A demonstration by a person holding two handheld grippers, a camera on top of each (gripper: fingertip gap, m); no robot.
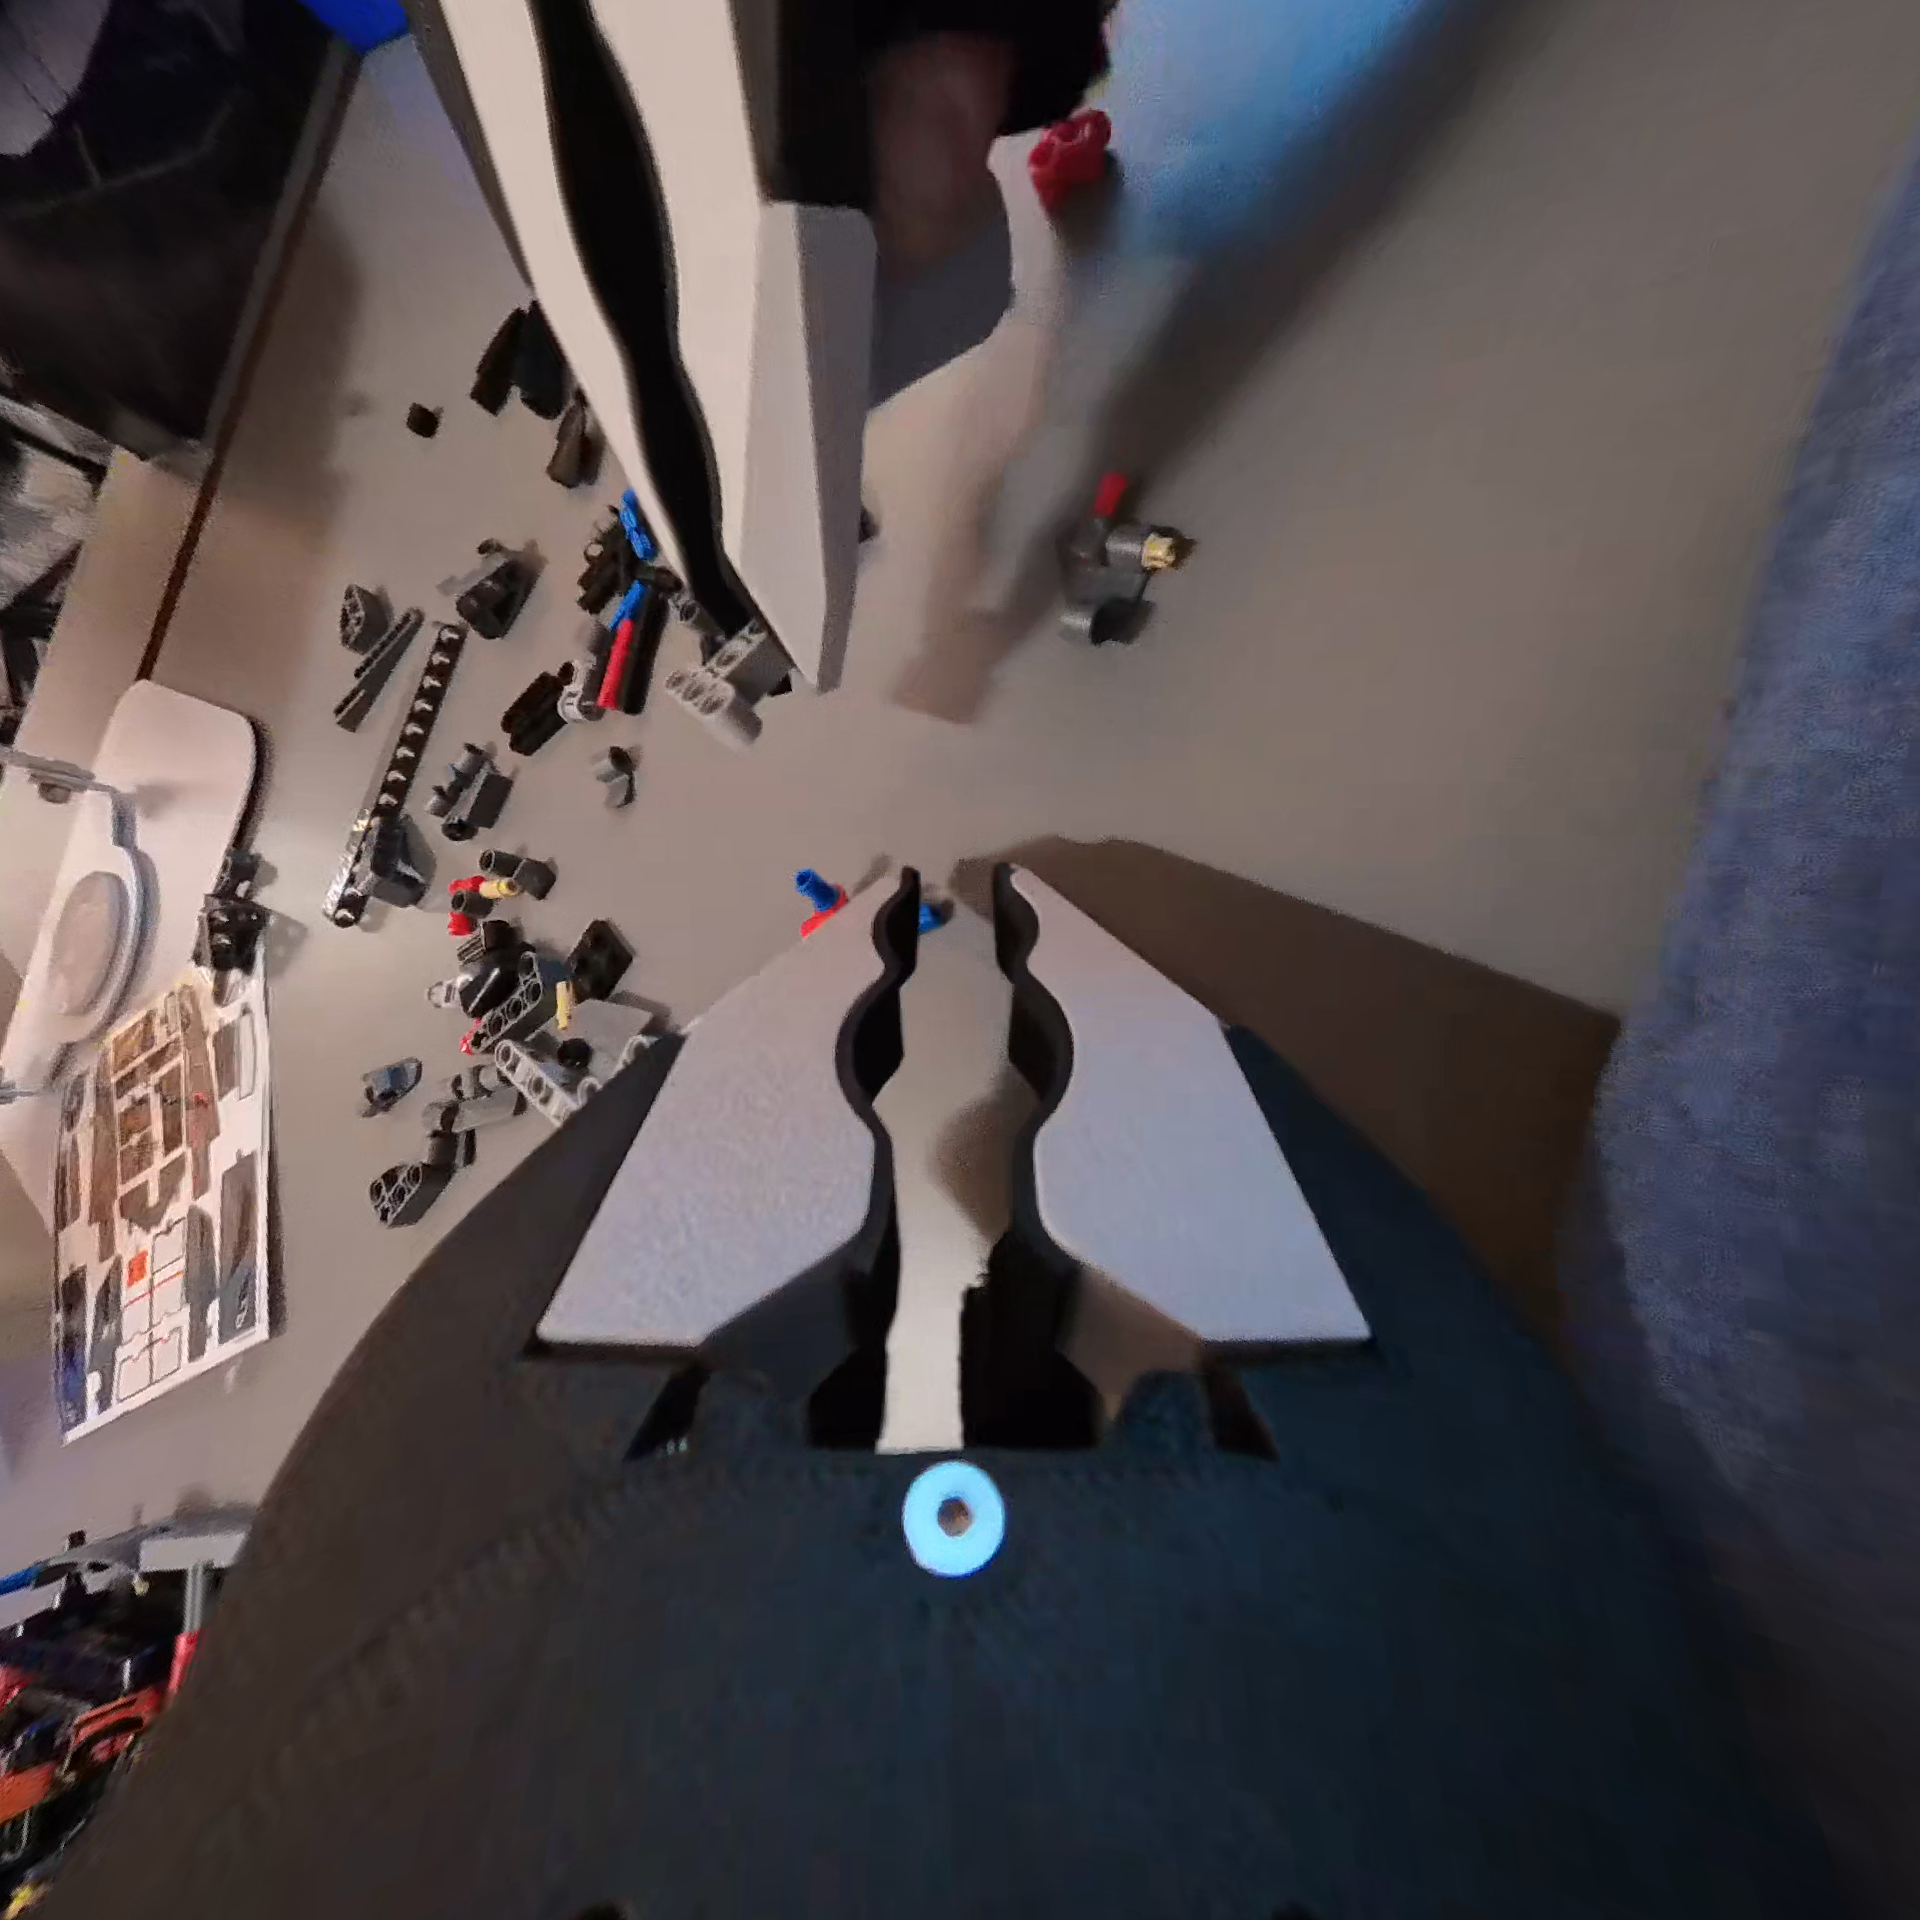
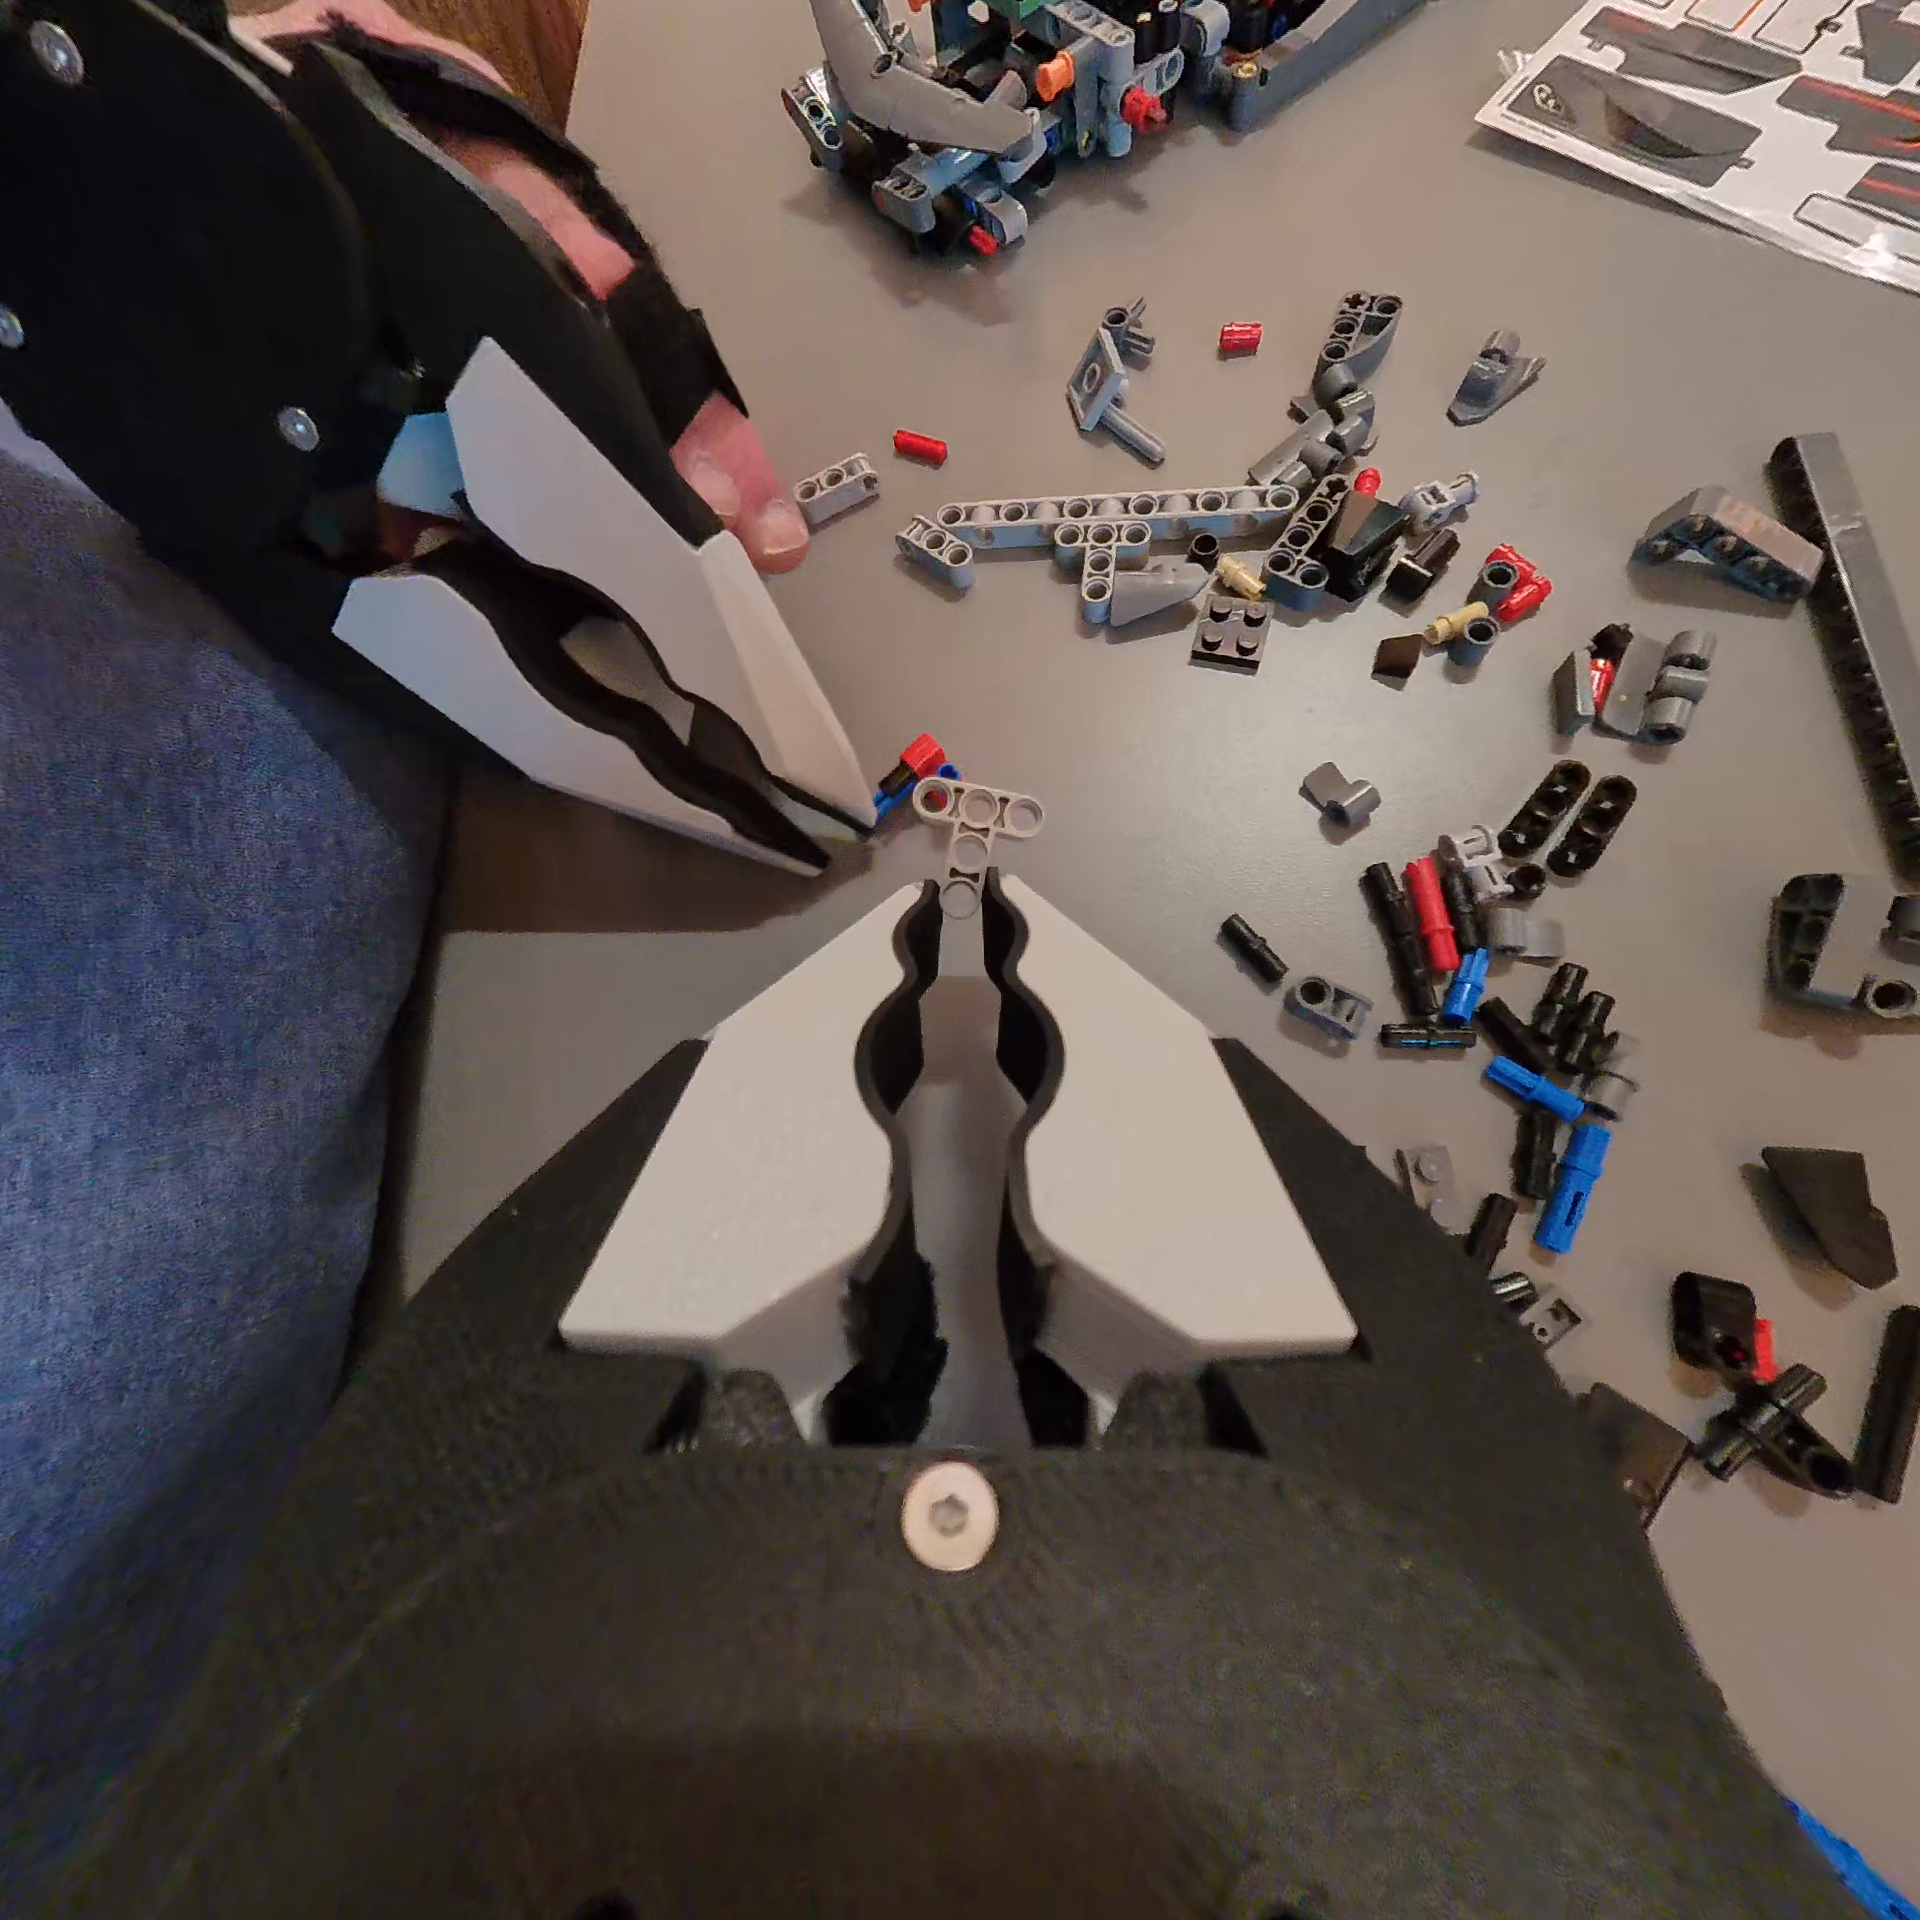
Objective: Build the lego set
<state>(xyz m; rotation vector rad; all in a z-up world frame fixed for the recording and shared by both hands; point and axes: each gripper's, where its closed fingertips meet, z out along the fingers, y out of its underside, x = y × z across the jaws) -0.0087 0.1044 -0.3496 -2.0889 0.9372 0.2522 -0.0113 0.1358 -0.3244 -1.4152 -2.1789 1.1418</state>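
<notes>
The right gripper (image 2: 961,896) clamps the stem of a light grey T-shaped Technic beam (image 2: 972,831), crossbar outward. At ten o'clock, the left gripper (image 2: 847,844) pinches narrowly on a small blue-and-red pin assembly (image 2: 906,774) just beside the beam. Loose Lego pieces (image 2: 1496,997) spread from one to four o'clock across the grey table (image 2: 1091,727); the partly built model (image 2: 997,104) sits at twelve.

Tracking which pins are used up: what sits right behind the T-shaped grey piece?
Behind the T-shaped grey piece lies a red-and-blue pin cluster, by the left tongs; part is covered.
</notes>
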